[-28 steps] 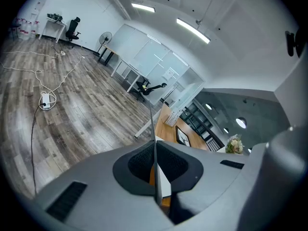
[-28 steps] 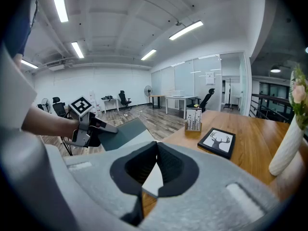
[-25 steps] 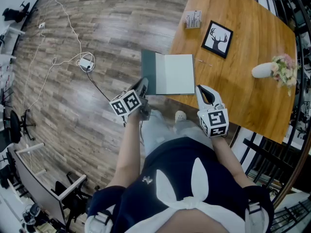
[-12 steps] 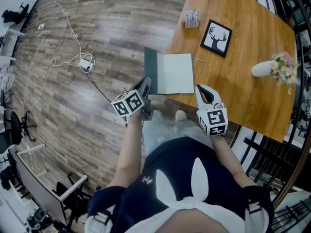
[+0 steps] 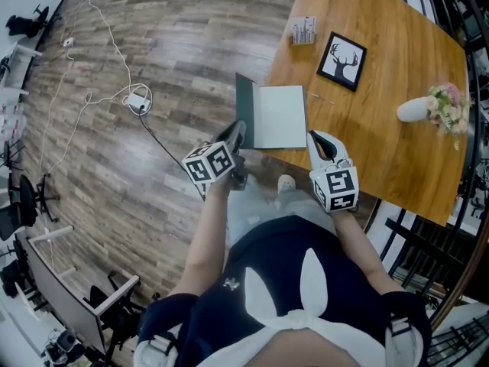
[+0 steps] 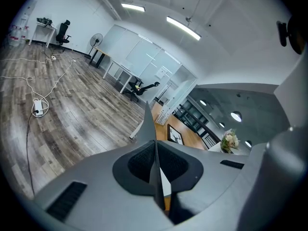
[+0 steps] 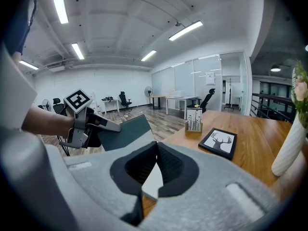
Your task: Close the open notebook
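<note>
- Notebook lies open at the table's near-left edge, white page flat.
- Left gripper is clamped on the green cover, which stands steeply tilted.
- Right gripper has its jaws together, tips at the page's near right corner.

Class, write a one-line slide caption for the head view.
Left tool pinches the raised green cover of the open notebook at the edge of the wooden table; right tool alongside.

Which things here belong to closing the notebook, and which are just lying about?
Job: notebook, its cover pinched in the left gripper; right gripper by its near corner.
Lying about: deer picture, flower vase, card holder, power adapter on the floor.
</note>
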